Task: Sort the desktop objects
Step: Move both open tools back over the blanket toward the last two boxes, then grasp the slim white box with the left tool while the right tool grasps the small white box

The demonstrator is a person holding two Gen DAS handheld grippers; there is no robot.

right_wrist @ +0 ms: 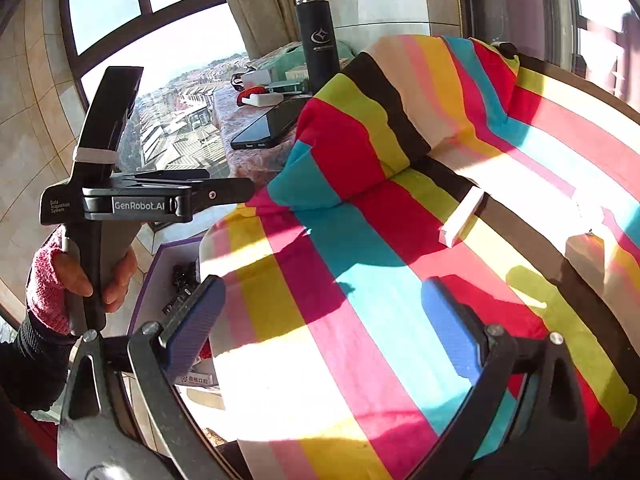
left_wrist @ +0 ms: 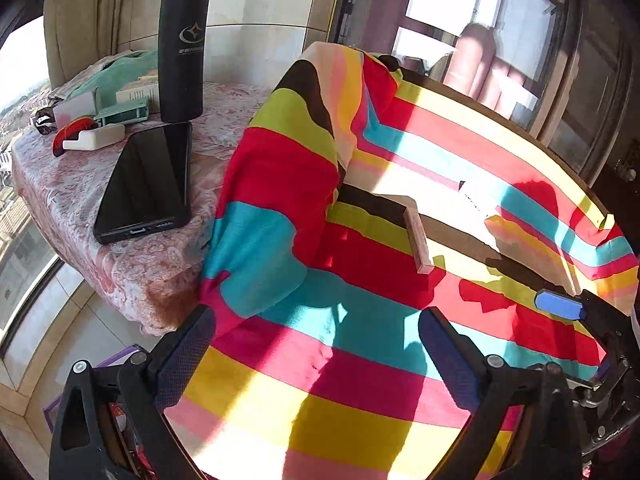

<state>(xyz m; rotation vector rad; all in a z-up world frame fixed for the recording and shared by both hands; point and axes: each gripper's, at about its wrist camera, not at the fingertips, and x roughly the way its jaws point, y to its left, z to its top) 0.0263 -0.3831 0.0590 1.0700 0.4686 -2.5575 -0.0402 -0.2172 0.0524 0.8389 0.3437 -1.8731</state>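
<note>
A striped multicolour cloth covers the round table. A small pale box lies on it, also in the right wrist view. My left gripper is open and empty above the cloth's near edge. My right gripper is open and empty, also over the cloth. On a lower pink-covered stand to the left lie a black phone, a black flask, a white and red item and small boxes.
A purple-edged box with dark items sits on the floor left of the table. The left gripper body, held by a hand, shows in the right wrist view. Windows and a curtain stand behind. Another pale item lies on the cloth in glare.
</note>
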